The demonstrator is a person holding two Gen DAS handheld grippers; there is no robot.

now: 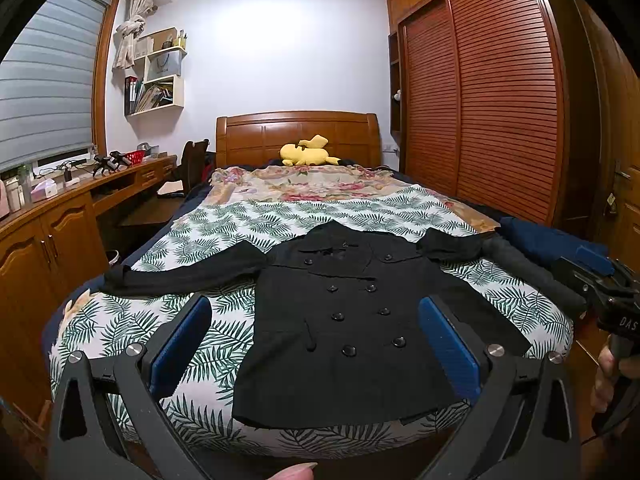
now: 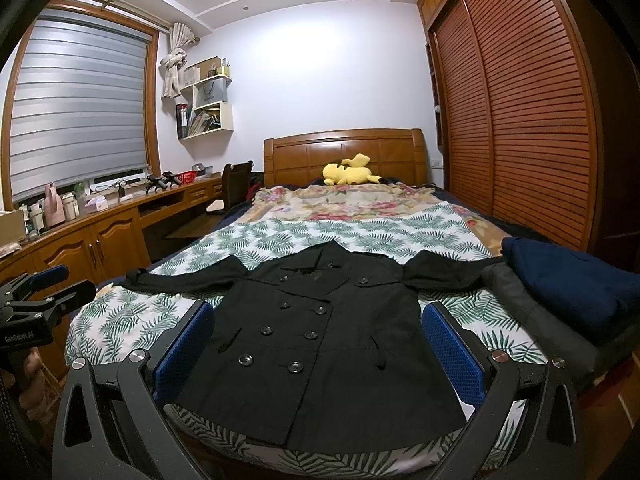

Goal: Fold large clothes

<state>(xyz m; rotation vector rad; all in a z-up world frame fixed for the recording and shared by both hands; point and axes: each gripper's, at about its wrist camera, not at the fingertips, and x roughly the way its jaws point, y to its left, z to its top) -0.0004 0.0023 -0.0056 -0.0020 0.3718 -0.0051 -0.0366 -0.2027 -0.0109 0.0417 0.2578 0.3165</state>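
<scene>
Coat (image 1: 344, 320) flat beyond gaping tongs (image 1: 316, 344).

So the double-breasted coat (image 2: 320, 344) is showing up solid black, buttons (image 2: 295, 367) included, glossy black on black. The sheet (image 1: 256, 224) under it is wearing a white ground with green palm-leaf print, and further up a blanket (image 1: 304, 184) is going beige with pink and red flowers. A bright yellow plush (image 2: 350, 174) is sitting against the honey-brown wooden headboard (image 1: 296, 130). The folded pile on the side is looking navy blue (image 2: 576, 280) over dark grey (image 2: 532, 312). Both grippers are sporting black frames with blue textured pads (image 1: 450, 346) (image 2: 454, 350). The louvred wardrobe doors (image 1: 480, 92) are glowing reddish-brown, and the striped window blind (image 2: 76, 108) is reading grey.
</scene>
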